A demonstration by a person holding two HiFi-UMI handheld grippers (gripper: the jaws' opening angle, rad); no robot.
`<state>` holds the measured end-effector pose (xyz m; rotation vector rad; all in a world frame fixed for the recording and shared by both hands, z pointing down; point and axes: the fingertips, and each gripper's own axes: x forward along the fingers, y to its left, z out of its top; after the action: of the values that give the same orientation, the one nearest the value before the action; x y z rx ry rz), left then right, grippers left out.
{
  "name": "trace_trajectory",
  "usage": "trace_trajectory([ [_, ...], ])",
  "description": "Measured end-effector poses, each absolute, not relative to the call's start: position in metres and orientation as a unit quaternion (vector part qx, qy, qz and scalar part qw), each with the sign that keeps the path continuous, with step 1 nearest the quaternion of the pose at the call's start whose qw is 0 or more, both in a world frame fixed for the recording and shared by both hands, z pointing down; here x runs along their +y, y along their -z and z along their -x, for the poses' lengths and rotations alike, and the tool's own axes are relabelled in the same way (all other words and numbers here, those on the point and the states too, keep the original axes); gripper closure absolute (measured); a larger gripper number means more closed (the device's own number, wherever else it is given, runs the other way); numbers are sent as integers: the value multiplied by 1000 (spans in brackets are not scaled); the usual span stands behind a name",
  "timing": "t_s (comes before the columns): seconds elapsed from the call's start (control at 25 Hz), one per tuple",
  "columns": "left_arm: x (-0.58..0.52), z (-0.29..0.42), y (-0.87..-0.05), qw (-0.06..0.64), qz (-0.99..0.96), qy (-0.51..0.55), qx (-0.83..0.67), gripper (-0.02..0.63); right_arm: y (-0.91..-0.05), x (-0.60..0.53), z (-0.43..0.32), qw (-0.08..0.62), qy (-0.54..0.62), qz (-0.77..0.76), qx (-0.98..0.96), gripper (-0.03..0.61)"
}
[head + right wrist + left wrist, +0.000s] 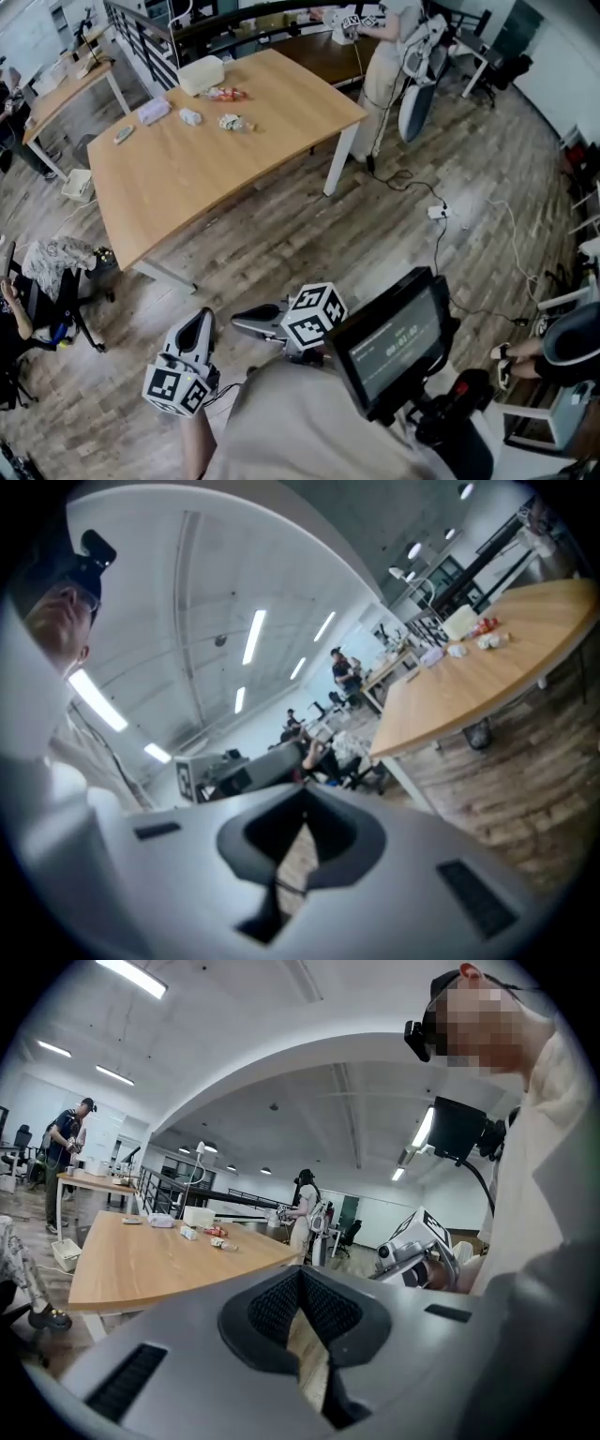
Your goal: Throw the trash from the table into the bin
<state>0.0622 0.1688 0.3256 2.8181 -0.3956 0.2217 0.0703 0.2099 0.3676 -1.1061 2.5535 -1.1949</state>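
**Left hand-held gripper** (200,321): lower left of the head view, close to the person's body. Its own view shows the jaws closed tip to tip with nothing between them.

**Right hand-held gripper** (238,322): lower centre of the head view, just beside the left one. It too is shut and empty. Both are likely carried low and closed because nothing is yet within reach.

**Surface** (202,173): wooden, in the upper left of the frame, well apart from both grippers.

**Trash** (231,122): crumpled wrappers and small scraps clustered at the surface's far end, next to a white box (202,73). None has been picked up, so the task appears barely begun.

**White basket** (77,185): on the floor by the surface's left end. It may be where the trash goes, but that cannot be told for certain.
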Motion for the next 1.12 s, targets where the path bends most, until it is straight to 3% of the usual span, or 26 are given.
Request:
trace_trajectory([
  [0.56,166,-203,-350,155,-972,-110,-142,594,-394,224,-203,75,406,388,824,574],
  [1.12,124,-225,-351,132,-975,-131,-124,594,-387,205,-248,56,415,426,802,574],
])
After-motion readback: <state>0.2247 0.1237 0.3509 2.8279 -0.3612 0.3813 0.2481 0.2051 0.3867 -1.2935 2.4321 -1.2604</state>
